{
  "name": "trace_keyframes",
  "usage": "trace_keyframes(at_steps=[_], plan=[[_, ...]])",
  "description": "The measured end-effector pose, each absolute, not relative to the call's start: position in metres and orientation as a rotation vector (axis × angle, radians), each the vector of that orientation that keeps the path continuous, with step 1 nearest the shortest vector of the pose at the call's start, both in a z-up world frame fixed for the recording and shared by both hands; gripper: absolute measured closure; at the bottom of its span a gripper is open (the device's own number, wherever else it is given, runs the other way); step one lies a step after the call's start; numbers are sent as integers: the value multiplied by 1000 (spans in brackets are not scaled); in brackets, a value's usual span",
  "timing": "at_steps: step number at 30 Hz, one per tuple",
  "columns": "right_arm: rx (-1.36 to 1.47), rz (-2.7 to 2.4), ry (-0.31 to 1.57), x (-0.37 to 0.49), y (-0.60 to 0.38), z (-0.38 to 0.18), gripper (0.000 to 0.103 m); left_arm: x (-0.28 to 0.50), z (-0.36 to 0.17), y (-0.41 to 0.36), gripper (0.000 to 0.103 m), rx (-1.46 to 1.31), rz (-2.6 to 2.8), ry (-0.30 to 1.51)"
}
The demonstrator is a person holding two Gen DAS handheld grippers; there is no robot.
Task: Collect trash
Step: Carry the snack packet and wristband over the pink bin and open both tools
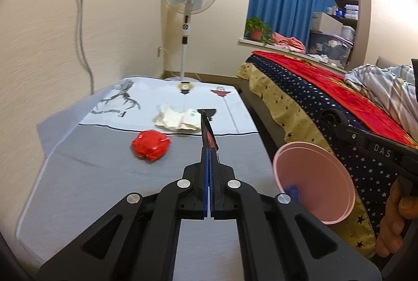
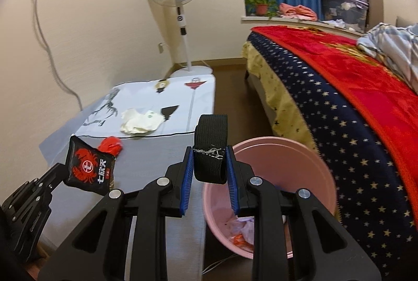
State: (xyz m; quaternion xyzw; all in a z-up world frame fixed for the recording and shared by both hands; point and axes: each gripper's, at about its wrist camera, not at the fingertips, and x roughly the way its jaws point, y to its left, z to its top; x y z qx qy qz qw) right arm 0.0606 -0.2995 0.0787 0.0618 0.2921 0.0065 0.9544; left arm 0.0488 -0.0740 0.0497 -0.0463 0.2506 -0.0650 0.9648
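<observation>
the left tongs (image 2: 68, 171) are pressed together on the edge of a black snack packet (image 2: 90, 169) printed with a red crab, holding it in the air above the bench (image 1: 109, 176); from the left wrist view the packet shows edge-on, a thin dark sliver pinched between the blue pads. the right tongs (image 2: 209, 166) are clamped on a black elastic strap (image 2: 210, 150) that stands upright between their pads, and from it hangs the pink bin (image 2: 311, 166), which sits off the bench edge on the side toward the bed (image 2: 339, 87). the bin already holds crumpled paper and orange scraps. the step in hand looks like dropping the packet in: carry it sideways until it is fully over the bin's mouth, keep the bin steady and its rim tilted toward the packet, and only then part the left tongs, since a flat, light packet can flutter or catch the rim. still on the bench, beyond the bin, lie a red crumpled wrapper (image 1: 151, 147) and, farther off, white crumpled paper (image 1: 177, 120).
</observation>
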Motion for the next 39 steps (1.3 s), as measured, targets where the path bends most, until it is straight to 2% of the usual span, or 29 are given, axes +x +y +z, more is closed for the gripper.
trace_keyframes(at_steps=[13, 39], plan=[[203, -127, 607, 59, -355, 73, 78, 55, 53, -121, 103, -75, -226, 500], [226, -260, 640, 61, -396, 60, 78, 89, 30, -207, 103, -85, -389, 572]])
